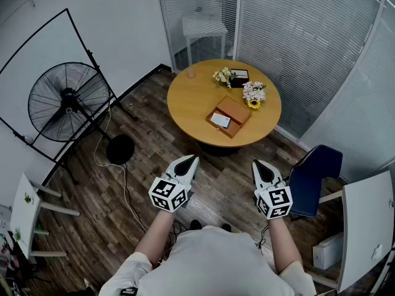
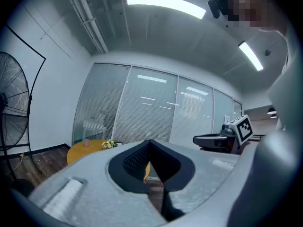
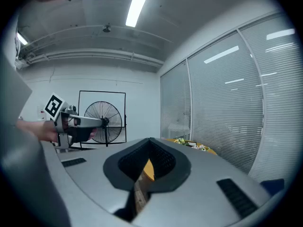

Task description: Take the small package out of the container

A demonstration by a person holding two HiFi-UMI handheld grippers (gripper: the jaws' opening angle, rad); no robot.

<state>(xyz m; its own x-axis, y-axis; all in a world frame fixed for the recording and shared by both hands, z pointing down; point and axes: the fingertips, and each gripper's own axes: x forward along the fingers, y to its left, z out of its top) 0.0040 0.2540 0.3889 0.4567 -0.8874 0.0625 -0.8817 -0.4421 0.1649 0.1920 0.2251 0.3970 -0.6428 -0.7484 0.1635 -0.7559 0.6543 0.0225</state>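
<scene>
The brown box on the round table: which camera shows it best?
The head view: the brown box lies in full sight from above, with a white packet. Both gripper views catch only the table edge and flowers; the box cannot be made out there.

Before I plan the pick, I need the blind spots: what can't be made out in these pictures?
- Small package: head view, too small to tell its shape or how it lies in the container.
- Container, gripper views: hidden behind the bodies of the left gripper and right gripper; only the table edge shows.
- Dark item beside the flowers: head view, too small to identify.
</scene>
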